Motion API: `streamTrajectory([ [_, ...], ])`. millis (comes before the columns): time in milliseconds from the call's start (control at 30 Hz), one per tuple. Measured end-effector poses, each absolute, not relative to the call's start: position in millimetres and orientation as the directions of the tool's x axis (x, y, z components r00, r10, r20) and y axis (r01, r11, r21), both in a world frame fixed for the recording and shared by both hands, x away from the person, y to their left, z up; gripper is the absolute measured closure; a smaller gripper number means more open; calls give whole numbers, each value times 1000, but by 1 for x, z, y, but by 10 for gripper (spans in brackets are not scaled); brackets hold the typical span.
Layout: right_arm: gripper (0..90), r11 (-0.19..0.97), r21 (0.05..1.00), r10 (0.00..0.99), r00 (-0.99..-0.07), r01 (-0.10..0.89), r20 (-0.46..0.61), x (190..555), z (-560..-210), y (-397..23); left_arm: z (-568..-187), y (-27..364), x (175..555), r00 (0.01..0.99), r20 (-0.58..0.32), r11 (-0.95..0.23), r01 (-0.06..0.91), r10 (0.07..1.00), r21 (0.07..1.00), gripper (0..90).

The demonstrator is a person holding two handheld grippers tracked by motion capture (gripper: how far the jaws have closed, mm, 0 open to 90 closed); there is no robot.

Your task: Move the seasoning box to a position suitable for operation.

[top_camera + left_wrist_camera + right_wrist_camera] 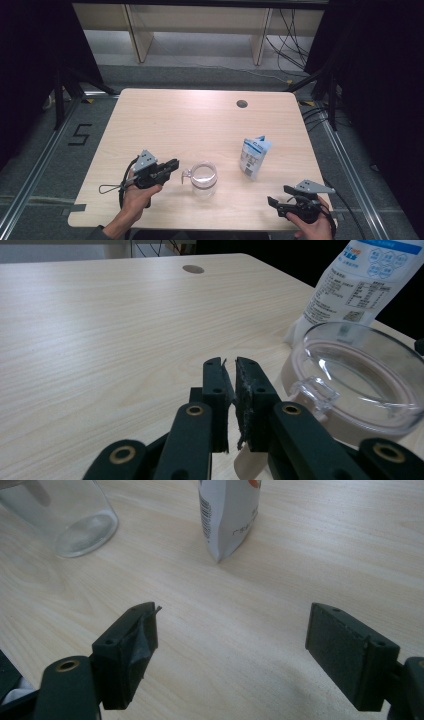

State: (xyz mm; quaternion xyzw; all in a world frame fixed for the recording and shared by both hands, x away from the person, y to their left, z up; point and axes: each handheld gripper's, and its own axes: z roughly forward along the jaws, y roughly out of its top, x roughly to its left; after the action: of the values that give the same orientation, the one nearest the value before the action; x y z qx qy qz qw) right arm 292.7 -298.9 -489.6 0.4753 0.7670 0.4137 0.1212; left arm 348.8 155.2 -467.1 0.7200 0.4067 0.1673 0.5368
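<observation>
A clear cup (203,177) with a small handle stands near the table's front middle; it is also in the left gripper view (360,385) and the right gripper view (70,520). Behind and right of it stands a white and blue pouch (254,156) (360,285) (227,515), upright. My left gripper (175,164) (229,365) sits just left of the cup's handle, its jaws together with nothing between them. At the front right my right gripper (277,195) (232,625) hovers over bare wood, open wide and empty, pointing toward the pouch.
The pale wooden table (200,120) has a round cable hole (242,104) (193,269) at the back right. Dark curtains flank both sides, and cables lie on the floor beyond the far edge.
</observation>
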Motion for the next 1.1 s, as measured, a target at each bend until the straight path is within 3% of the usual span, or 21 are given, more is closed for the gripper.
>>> streamTrajectory([
  [67, 219, 242, 768, 820, -548, 593, 165, 296, -490, -301, -465, 157, 345, 620, -204, -86, 404, 757, 911, 833],
  [267, 219, 239, 768, 819, -549, 593, 168, 295, -489, -300, -459, 161, 338, 629, -213, -76, 399, 748, 914, 844],
  [467, 220, 217, 756, 819, -537, 617, 204, 294, -489, -298, -453, 160, 332, 652, -191, -96, 377, 734, 921, 843],
  [600, 220, 253, 778, 808, -568, 575, 156, 297, -490, -300, -447, 157, 327, 672, -160, -128, 358, 723, 925, 843],
  [767, 221, 222, 756, 816, -542, 616, 202, 295, -489, -298, -445, 151, 327, 689, -155, -143, 354, 708, 924, 840],
  [833, 222, 255, 779, 807, -570, 573, 155, 298, -490, -301, -445, 148, 328, 695, -155, -143, 352, 702, 925, 840],
  [900, 222, 219, 747, 817, -536, 627, 210, 293, -488, -300, -445, 145, 330, 695, -155, -149, 356, 702, 923, 840],
  [933, 222, 257, 773, 808, -568, 580, 158, 296, -489, -304, -446, 144, 331, 696, -155, -150, 357, 701, 922, 840],
  [1000, 222, 213, 759, 817, -538, 615, 207, 292, -488, -303, -446, 140, 332, 703, -155, -151, 353, 694, 923, 840],
  [1100, 222, 216, 765, 817, -541, 607, 199, 292, -488, -305, -446, 136, 332, 710, -144, -168, 350, 689, 922, 841],
])
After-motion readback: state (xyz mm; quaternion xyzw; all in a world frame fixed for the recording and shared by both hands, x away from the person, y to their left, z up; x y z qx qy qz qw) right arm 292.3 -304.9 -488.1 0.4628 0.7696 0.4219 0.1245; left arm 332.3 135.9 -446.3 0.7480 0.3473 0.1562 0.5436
